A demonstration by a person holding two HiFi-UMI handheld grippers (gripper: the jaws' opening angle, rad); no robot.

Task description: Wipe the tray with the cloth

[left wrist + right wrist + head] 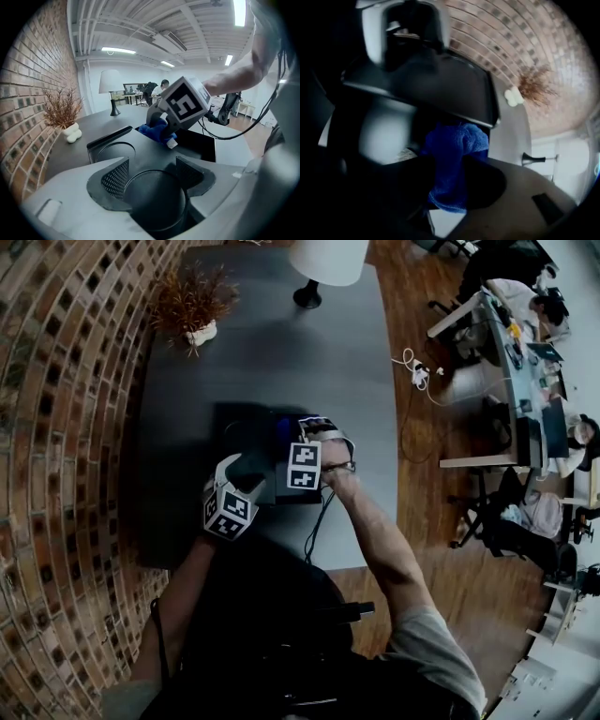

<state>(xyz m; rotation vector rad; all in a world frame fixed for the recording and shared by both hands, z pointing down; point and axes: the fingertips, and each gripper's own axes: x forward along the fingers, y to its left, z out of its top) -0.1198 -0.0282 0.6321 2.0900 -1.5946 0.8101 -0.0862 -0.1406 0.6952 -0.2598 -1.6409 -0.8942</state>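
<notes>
A black tray (246, 432) with round recesses lies on the dark table (281, 352). In the left gripper view the tray (140, 150) runs right up to my left gripper (152, 176), whose jaws stand apart on either side of a round recess, their meshed pads bare. From the head view that left gripper (246, 474) is at the tray's near left corner. My right gripper (450, 164) is shut on a bunched blue cloth (454, 145), pointing steeply down at the tray (426, 79). The cloth (154, 131) touches the tray's far part under the right gripper (164, 133).
A dried plant in a white vase (192, 307) and a white lamp (323, 263) stand at the table's far end. A brick wall (56, 427) runs along the left. A black cable (319, 517) trails off the near edge. Desks with seated people (525, 324) lie to the right.
</notes>
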